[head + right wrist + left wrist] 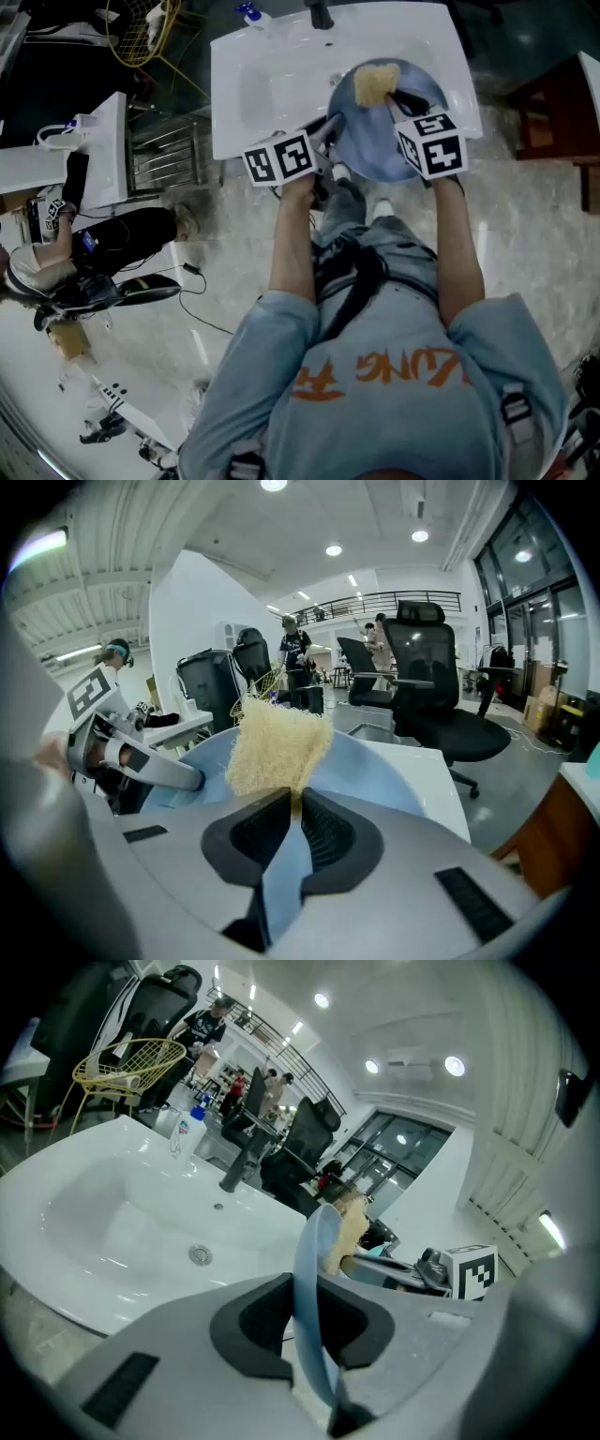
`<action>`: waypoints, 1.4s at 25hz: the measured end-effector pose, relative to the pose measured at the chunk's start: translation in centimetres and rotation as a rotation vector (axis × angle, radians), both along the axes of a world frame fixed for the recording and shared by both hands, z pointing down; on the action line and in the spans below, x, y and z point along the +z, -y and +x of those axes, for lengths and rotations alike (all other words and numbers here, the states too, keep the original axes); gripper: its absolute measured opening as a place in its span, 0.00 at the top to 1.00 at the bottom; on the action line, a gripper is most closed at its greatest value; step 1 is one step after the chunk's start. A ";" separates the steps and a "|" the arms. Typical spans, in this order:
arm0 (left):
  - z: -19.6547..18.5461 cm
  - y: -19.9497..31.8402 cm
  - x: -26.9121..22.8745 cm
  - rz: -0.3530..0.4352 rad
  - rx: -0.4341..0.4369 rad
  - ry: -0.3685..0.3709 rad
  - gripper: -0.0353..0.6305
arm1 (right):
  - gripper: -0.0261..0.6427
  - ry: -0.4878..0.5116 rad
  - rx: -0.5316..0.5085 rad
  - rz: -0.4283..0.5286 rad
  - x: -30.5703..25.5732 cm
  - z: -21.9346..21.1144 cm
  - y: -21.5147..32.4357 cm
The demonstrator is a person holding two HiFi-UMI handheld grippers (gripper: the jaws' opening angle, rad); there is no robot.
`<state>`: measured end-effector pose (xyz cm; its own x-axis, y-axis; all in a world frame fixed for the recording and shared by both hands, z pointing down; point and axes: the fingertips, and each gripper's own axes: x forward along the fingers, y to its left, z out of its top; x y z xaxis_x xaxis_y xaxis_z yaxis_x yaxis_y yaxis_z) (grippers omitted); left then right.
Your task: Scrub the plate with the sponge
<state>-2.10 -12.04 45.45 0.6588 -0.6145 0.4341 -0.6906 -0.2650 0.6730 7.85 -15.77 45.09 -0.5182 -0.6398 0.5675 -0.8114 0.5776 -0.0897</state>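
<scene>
Now left tool [310, 1330] clamped on plate [373, 142], right tool [292, 810] pinching sponge [275, 744].

Open-plan office or lab hall: black office chairs [441, 682], mezzanine railing [375, 599], recessed ceiling lights [334, 549], freestanding white sink [112, 1213].

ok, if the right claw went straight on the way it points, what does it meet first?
The blue plate. The right claw is shut on the sponge, and the plate's face lies straight behind it, probably in contact; depth is unclear.
</scene>
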 end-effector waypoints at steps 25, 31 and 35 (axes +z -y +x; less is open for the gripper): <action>-3.3 -0.3 0.8 -0.014 -0.146 -0.061 0.88 | 0.91 0.050 0.088 -0.003 -0.1 4.1 -1.4; -3.1 -1.0 0.8 -0.005 -0.153 -0.092 0.88 | 0.91 0.168 -0.207 -0.036 -1.4 -3.1 -5.0; -3.5 -1.1 0.4 0.003 -0.173 -0.091 0.88 | 0.91 0.122 -0.362 -0.064 -0.8 -6.5 -7.1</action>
<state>-5.59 -10.95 45.85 0.5796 -0.7235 0.3750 -0.6621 -0.1498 0.7343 1.32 -8.65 44.26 -0.7702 -0.3681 0.5208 -0.5371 0.8148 -0.2183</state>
